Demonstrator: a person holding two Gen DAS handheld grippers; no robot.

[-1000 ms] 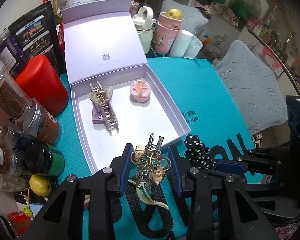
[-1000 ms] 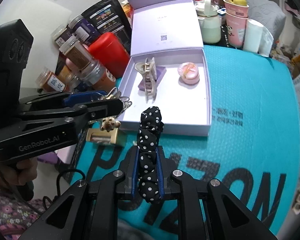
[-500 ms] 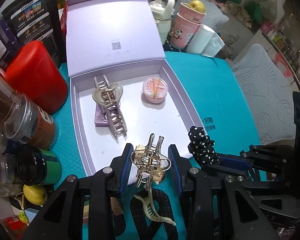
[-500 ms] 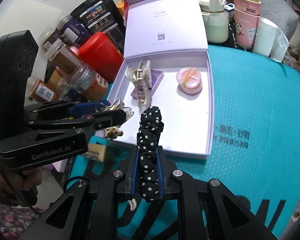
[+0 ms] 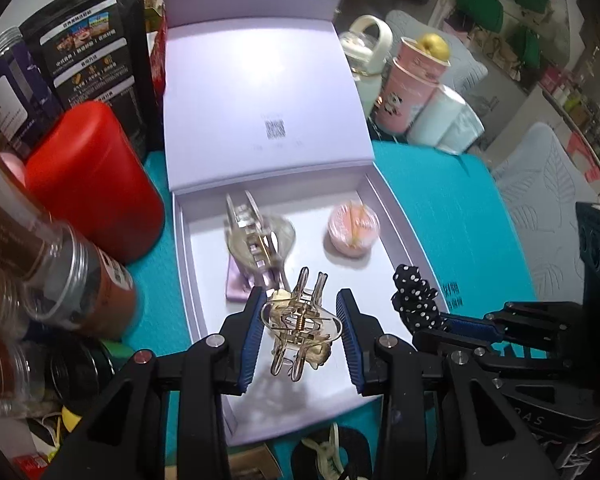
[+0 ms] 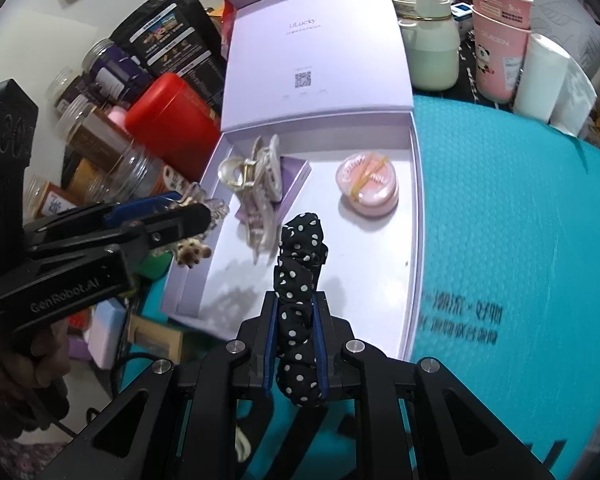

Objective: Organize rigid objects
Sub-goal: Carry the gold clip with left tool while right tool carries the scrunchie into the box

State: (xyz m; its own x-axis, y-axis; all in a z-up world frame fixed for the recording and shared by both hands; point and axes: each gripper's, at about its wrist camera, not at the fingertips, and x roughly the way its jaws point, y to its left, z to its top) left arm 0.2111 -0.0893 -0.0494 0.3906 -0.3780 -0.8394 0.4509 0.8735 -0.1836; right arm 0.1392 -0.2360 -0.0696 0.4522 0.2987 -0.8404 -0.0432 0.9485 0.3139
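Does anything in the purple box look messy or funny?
A little. The big clear hair claw lies crooked, propped on the small purple card instead of flat on the purple box floor. The pink round case sits flat. Nothing looks spilled or broken.
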